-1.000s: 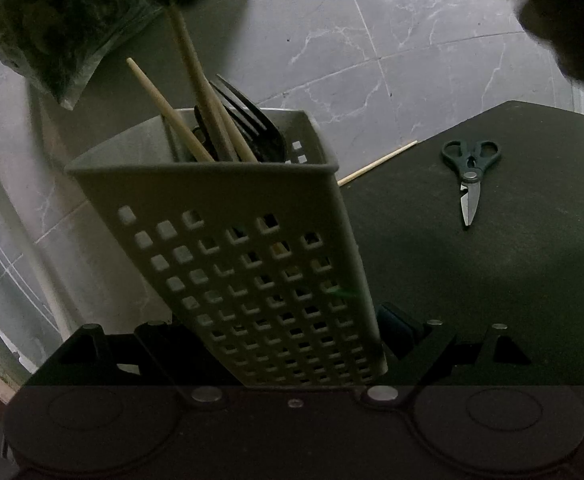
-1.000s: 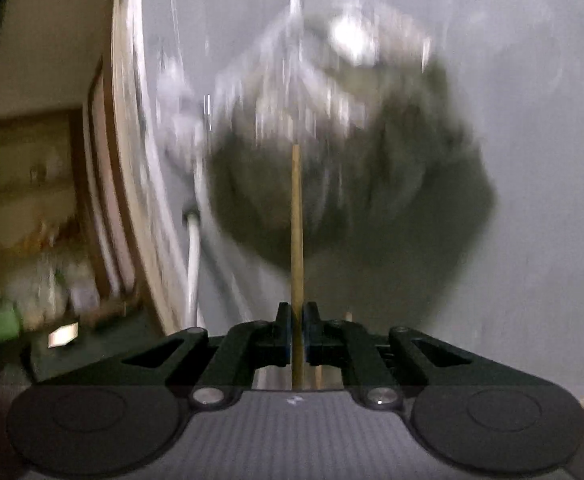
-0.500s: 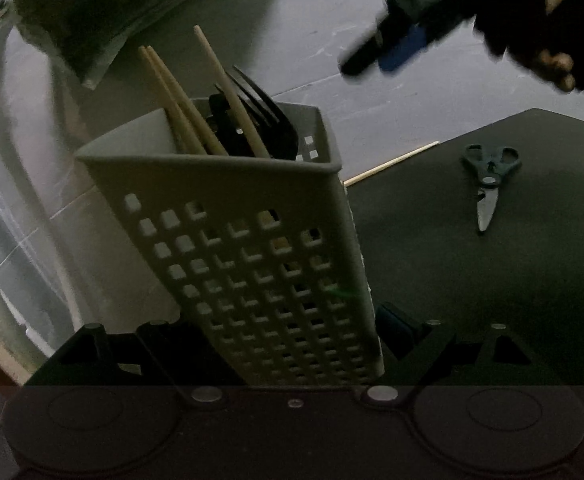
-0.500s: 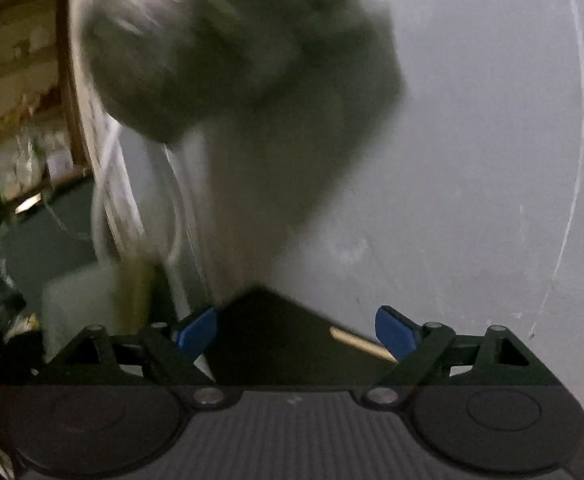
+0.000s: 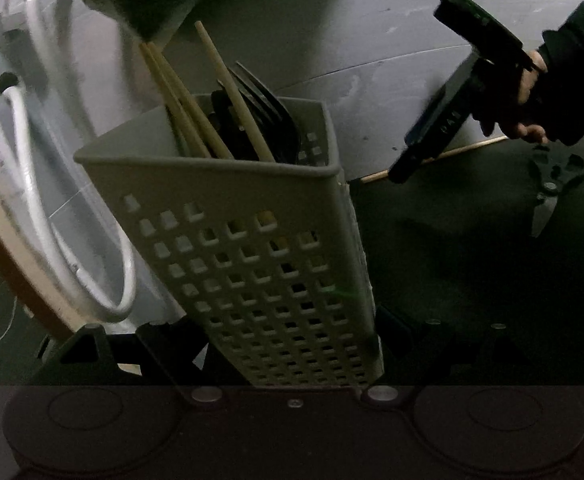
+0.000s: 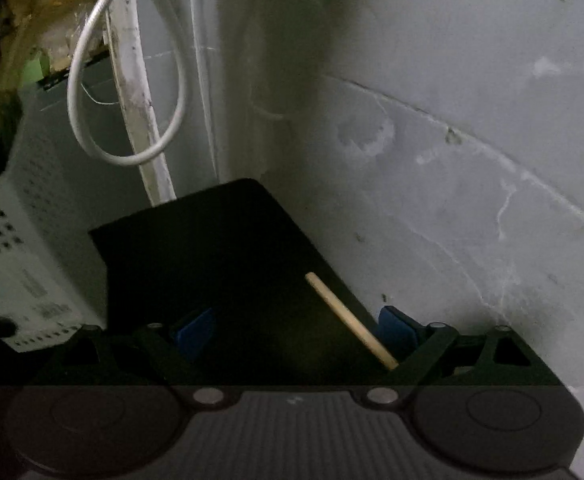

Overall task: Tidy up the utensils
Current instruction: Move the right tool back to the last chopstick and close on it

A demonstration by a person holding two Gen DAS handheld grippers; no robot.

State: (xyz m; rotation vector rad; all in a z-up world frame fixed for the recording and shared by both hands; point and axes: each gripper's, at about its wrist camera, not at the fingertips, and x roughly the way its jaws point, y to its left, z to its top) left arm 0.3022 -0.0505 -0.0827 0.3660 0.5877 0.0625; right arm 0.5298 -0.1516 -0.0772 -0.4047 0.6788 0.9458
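The left tool (image 5: pixel 292 344) was clamped on the perforated caddy (image 5: pixel 252 248), tilted at the worktop (image 5: pixel 452 260) edge and already holding three chopsticks (image 5: pixel 232 92) and dark forks (image 5: pixel 268 100). The right tool (image 6: pixel 296 332) had just opened wide, empty, jaws astride one loose chopstick (image 6: pixel 348 316) on the worktop. Beyond, scissors (image 5: pixel 548 192) also remained unstowed; task judged mostly complete.

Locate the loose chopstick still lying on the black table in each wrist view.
Left wrist: the loose chopstick lies at the table's far edge, upper right, partly behind the right tool.
Right wrist: it lies lower centre-right, between the open blue pads, nearer the right one.
Shared landmark: the black table and white perforated holder.
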